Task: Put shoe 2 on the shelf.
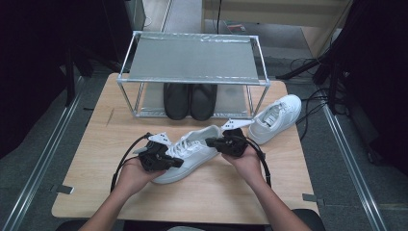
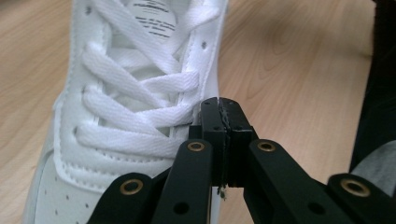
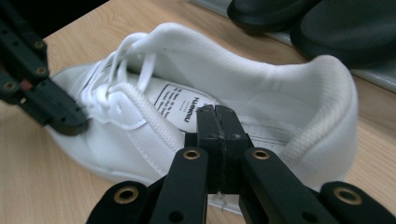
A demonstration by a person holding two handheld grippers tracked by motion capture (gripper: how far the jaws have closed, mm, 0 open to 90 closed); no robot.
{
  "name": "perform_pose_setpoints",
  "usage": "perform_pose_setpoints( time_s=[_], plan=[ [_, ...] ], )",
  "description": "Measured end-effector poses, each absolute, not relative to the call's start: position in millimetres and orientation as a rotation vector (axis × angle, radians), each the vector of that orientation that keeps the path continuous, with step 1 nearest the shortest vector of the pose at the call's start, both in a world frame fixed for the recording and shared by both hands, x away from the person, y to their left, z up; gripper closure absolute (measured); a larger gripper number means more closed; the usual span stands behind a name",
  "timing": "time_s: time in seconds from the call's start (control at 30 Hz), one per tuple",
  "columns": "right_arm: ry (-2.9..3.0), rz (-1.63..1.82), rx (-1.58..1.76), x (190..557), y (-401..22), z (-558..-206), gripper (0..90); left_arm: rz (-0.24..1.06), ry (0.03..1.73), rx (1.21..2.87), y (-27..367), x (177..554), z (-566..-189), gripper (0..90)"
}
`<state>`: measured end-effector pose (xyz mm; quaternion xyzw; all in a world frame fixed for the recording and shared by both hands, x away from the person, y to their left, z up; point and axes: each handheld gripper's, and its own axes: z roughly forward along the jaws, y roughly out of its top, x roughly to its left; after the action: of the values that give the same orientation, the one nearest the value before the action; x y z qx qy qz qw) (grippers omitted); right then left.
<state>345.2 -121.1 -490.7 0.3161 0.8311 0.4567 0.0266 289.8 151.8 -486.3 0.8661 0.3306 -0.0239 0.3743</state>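
Right now the person is working on the near white sneaker [image 1: 190, 154], which is lying on the wooden table [image 1: 96, 144] in front of the shoe rack [image 1: 192, 60], toe toward the person's left and heel toward the right. The left gripper [image 1: 179, 162] is sitting at the lace area, and in the left gripper view its jaws are standing pressed together at the edge of the eyelet row [image 2: 205, 100], beside the lowest laces [image 2: 135, 126]; whether they are pinching a fold of the upper or just touching it is hard to tell. The right gripper [image 1: 210, 142] is poised at the heel end, and in the right gripper view its jaws are likewise clenched tight, sitting against the side of the collar [image 3: 280, 93] with no shoe material clearly between them. By my reading, both tools are taking hold of the shoe's two ends before lifting it, probably toward the rack, where a pair of black shoes [image 1: 190, 101] is occupying the lower shelf. A second white sneaker [image 1: 276, 118] is waiting to the right, just beside the rack. Next, the move is calling for a firm, confirmed bite on both ends, then an even lift so the shoe is not tipping or slipping out.
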Motion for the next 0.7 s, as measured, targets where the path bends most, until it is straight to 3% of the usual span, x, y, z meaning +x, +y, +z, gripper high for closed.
perform_pose_setpoints(
  time_s=[0.7],
  plan=[
    [2.604,1.408,0.928,323.7,-121.6,-492.3,90.0,-0.076,0.862,2.198,166.3,314.0,-488.1,90.0]
  ],
)
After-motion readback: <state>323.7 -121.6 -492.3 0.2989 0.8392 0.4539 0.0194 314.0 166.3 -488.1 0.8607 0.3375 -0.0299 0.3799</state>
